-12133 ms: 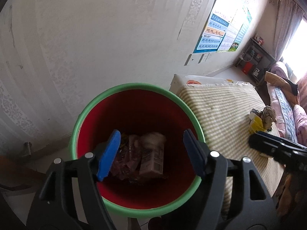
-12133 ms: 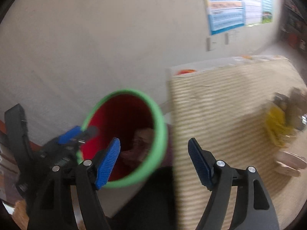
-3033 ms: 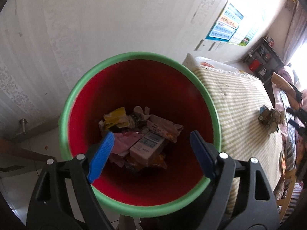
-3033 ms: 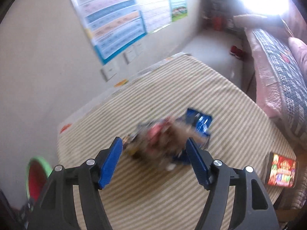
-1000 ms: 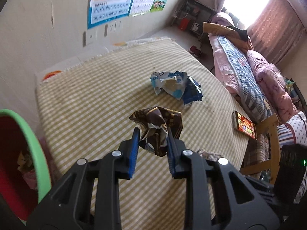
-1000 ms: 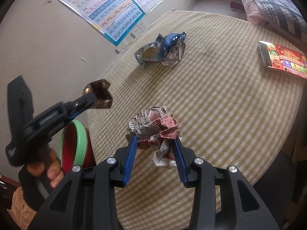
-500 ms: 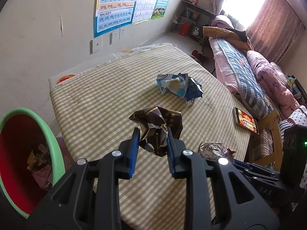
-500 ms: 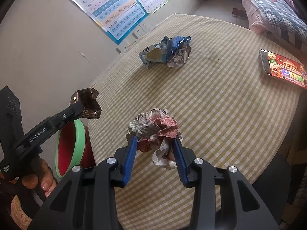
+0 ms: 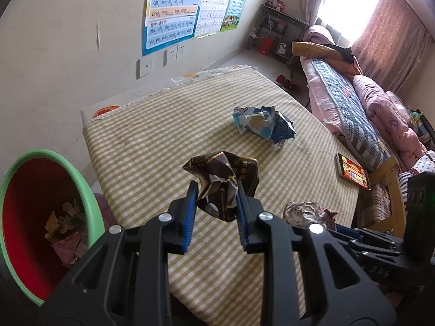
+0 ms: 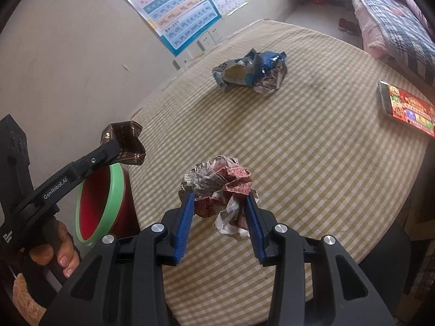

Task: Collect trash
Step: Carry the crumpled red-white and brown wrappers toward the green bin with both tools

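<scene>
My left gripper (image 9: 216, 194) is shut on a crumpled dark brown wrapper (image 9: 223, 174) and holds it above the checked table (image 9: 152, 135); it also shows in the right wrist view (image 10: 123, 138), over the bin's rim. My right gripper (image 10: 221, 202) is shut on a crumpled red and grey wrapper ball (image 10: 217, 182), also seen in the left wrist view (image 9: 307, 212). The red bin with a green rim (image 9: 89, 190) stands left of the table with trash inside (image 9: 65, 231); it shows in the right wrist view too (image 10: 115, 187). A crumpled blue and white wrapper (image 9: 262, 125) lies on the table (image 10: 250, 72).
A phone with a lit screen (image 9: 353, 174) lies near the table's right edge, also in the right wrist view (image 10: 407, 108). A wall with posters (image 9: 174, 8) is behind the table. A bed with pink bedding (image 9: 367, 103) and a wooden chair (image 9: 386, 190) are at the right.
Both grippers keep hold of their wrappers. The left gripper has drifted left, so more of the bin shows in its view. The right gripper has barely moved.
</scene>
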Available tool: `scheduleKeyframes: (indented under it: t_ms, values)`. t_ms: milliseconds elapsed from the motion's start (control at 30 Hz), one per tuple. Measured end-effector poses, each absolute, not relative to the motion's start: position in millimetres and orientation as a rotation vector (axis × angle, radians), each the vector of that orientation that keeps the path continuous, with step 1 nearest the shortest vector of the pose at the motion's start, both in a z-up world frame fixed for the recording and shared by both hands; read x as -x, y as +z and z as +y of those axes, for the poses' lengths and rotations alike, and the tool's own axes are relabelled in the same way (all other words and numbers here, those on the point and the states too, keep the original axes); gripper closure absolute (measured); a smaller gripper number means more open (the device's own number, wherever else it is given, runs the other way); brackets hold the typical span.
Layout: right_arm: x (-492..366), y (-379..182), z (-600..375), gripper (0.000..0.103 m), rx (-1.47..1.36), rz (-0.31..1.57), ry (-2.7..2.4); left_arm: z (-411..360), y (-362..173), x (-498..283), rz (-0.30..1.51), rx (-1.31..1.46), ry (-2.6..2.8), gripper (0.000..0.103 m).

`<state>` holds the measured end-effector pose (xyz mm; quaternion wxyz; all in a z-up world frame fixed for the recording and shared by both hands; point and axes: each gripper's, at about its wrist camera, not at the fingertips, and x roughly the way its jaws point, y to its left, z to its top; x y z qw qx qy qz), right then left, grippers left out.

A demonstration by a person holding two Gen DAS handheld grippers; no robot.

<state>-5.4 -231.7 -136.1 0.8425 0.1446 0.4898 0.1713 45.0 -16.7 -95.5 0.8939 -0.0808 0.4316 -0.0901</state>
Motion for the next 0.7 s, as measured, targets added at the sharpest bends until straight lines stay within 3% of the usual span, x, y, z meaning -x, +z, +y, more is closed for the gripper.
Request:
scheduleKeyframes:
  t_ms: [700]
  values:
    - [-9,-122,-190,0.065,-0.210,1.040,0.419,16,-99,-33,0.877,0.203,-0.130,0.078]
